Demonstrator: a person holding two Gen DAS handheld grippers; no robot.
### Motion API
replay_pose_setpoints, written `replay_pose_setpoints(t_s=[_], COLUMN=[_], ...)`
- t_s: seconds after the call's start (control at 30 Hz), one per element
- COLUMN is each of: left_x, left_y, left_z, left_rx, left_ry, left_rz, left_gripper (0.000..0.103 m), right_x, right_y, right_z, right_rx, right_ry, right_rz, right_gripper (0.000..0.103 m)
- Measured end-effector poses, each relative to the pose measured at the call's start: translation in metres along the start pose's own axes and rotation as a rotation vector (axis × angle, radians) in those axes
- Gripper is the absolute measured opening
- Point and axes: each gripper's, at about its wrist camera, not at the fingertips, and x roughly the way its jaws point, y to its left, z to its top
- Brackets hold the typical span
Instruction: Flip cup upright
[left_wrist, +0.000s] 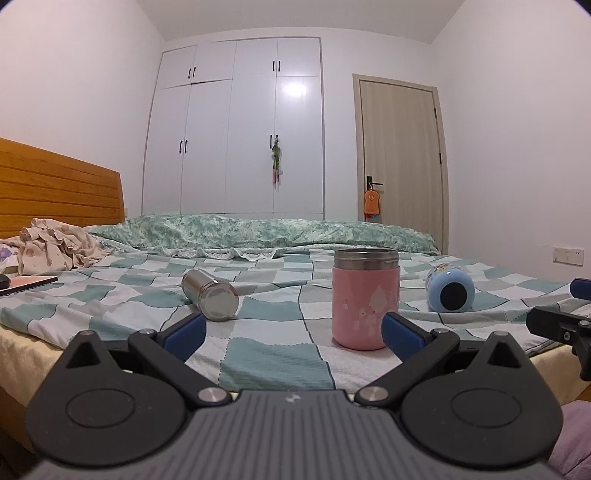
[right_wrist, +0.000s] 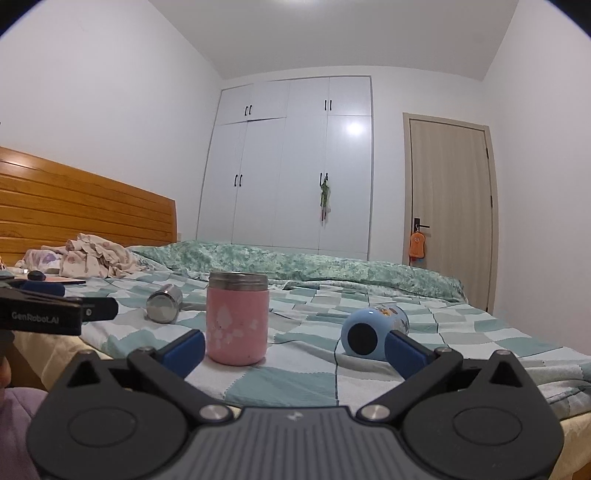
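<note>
1. Checked bedspread (left_wrist: 269, 343) offers broad open room; its near edge lies just ahead of both grippers.
2. Pink cup (left_wrist: 365, 299) stands upright already, mouth up.
3. Blue cup (right_wrist: 373, 332) and steel cup (left_wrist: 212, 297) lie on their sides, likely left to flip.
4. Left gripper (left_wrist: 293, 330) and right gripper (right_wrist: 295, 349) gape wide, holding nothing.
</note>
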Motion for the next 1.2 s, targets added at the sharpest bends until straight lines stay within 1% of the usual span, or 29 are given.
replay_pose_setpoints(t_s=[0.57, 1.2], left_x=[-0.0002, -0.0005], left_y=[-0.0009, -0.0012], left_z=[-0.0005, 0.0002], left_rx=[0.005, 0.004], left_ry=[-0.004, -0.013], left_rz=[0.0, -0.003], left_gripper=[0.103, 0.103], right_x=[0.0053, 0.0049], right_y=[-0.0009, -0.0007], right_z=[-0.0017, -0.0034], right_rx=[0.008, 0.012], right_ry=[0.012, 0.004], right_rz=[0.002, -0.001], right_gripper=[0.103, 0.103])
